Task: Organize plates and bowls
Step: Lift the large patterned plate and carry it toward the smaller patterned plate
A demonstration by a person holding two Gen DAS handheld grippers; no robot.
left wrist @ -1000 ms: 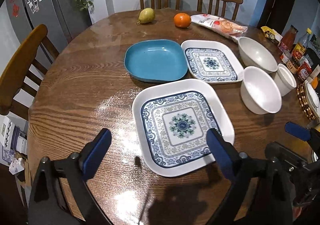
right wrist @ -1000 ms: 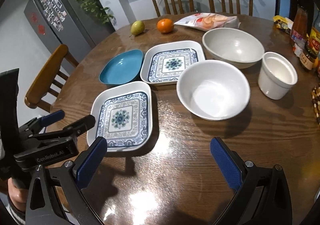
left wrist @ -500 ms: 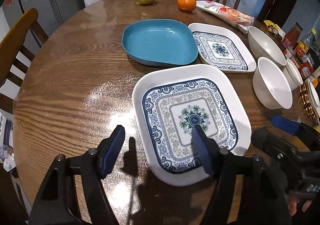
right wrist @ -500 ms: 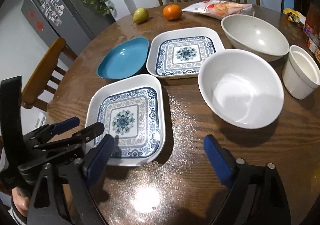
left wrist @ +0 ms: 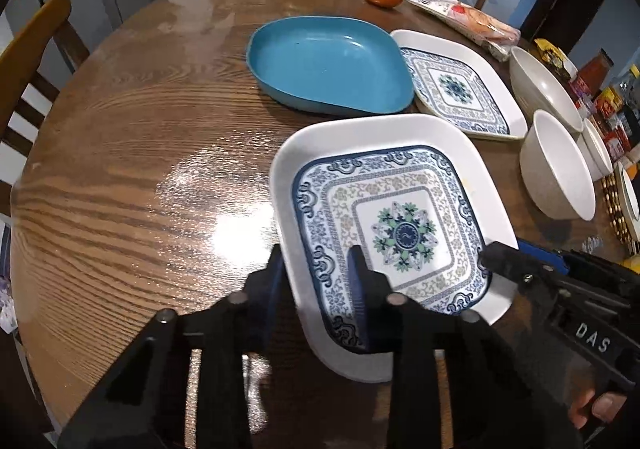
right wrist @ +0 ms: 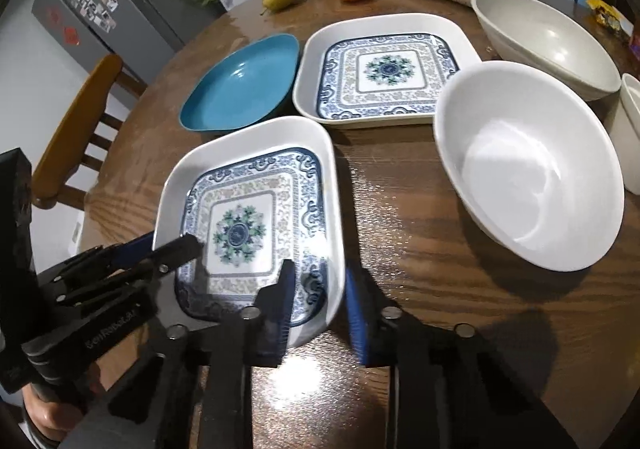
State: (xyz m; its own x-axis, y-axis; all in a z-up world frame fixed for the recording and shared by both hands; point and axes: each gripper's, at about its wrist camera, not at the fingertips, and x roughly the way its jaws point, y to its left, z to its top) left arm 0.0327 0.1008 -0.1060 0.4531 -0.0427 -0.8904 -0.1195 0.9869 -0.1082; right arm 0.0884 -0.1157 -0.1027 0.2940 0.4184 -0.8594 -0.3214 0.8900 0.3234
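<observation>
Both grippers have just been closing onto the near patterned plate [left wrist: 400, 217].
Left gripper [left wrist: 316, 289] and right gripper [right wrist: 316, 301] are pinching its near rim; lifting evenly, level, is advisable.

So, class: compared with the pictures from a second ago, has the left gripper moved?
Yes. The left gripper has come forward and down toward the blue dish, its jaws just closing over the near patterned plate's rim.
</observation>
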